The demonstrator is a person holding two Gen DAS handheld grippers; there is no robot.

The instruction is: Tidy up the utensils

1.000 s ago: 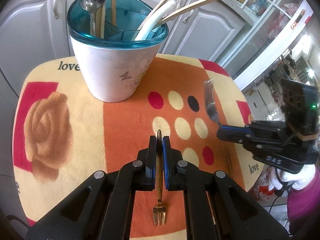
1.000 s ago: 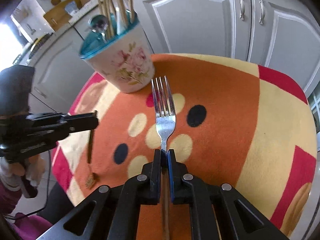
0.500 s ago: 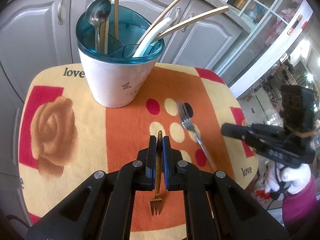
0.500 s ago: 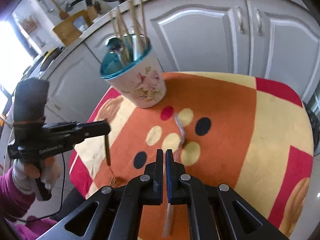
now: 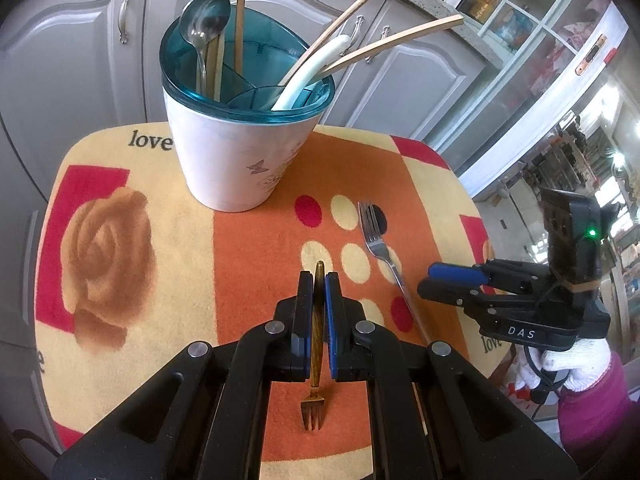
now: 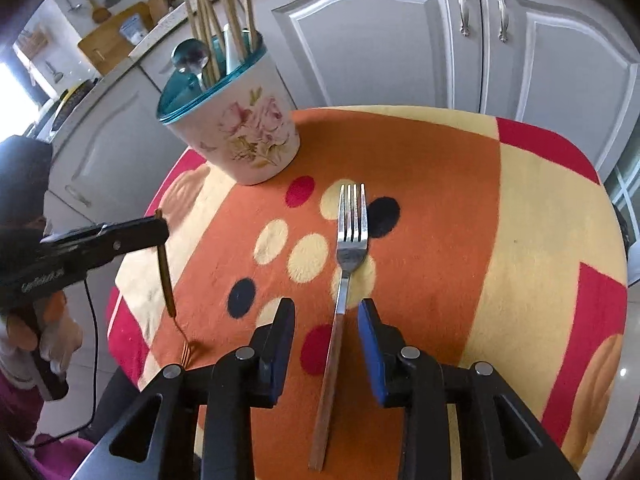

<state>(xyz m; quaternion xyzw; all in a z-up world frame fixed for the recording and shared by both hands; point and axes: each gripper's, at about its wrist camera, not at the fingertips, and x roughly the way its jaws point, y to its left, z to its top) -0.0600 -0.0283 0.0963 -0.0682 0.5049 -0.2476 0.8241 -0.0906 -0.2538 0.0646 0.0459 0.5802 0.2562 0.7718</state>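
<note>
My left gripper [image 5: 319, 280] is shut on a small gold fork [image 5: 314, 364], held by its handle with the tines hanging down above the mat; it also shows in the right wrist view [image 6: 166, 268]. A silver fork [image 6: 344, 264] lies flat on the mat between the jaws of my open right gripper [image 6: 326, 312], untouched. It also shows in the left wrist view [image 5: 380, 248], beside the right gripper [image 5: 436, 280]. The floral utensil holder [image 5: 236, 152] with a teal rim stands at the back, holding a spoon [image 5: 204, 24] and several chopsticks.
The orange, yellow and red patterned mat [image 6: 520, 240] covers a small table with rounded edges. Grey cabinet doors [image 6: 380, 40] stand close behind it. Chopsticks [image 5: 384, 36] lean out of the holder to the right.
My right gripper has opened and the silver fork has dropped out of it onto the mat. My left gripper keeps the gold fork and has shifted slightly back from the holder.
</note>
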